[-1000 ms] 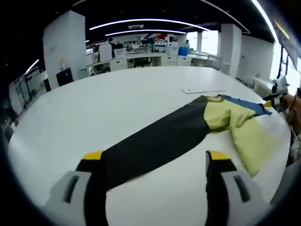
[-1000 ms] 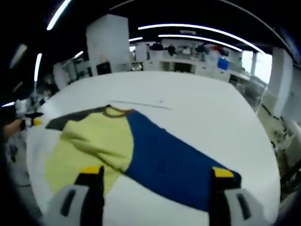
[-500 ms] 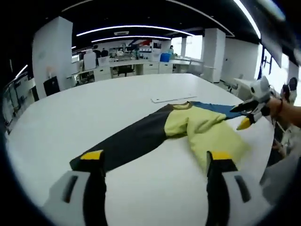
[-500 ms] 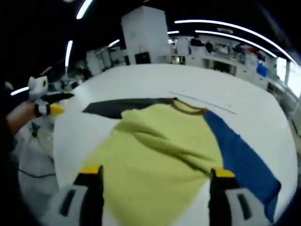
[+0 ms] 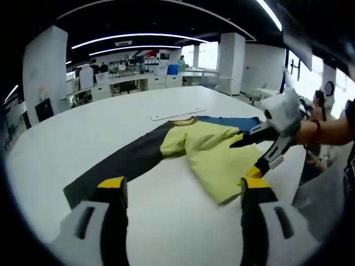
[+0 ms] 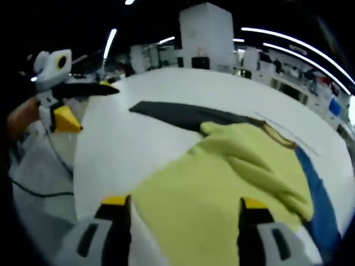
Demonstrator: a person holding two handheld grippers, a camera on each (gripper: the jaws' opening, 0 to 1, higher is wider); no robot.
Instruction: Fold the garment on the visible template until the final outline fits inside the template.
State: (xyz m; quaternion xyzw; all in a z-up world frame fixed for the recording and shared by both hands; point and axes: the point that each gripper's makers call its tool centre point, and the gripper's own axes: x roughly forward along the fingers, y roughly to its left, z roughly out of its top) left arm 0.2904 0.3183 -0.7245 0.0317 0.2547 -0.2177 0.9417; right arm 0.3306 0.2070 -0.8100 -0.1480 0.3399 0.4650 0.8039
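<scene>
**Garment spread out on the white table**

Garment [image 5: 208, 152] lies flat mid-frame in the left gripper view, with the left gripper [image 5: 180, 191] at the bottom, jaws apart, nothing in them. Right gripper [image 6: 180, 209] is open too, yellow panel running up between its jaws. Further back: black sleeve [image 5: 119, 163] lower left, blue sleeve [image 5: 230, 122] upper right, table [image 5: 111, 119] behind.
</scene>
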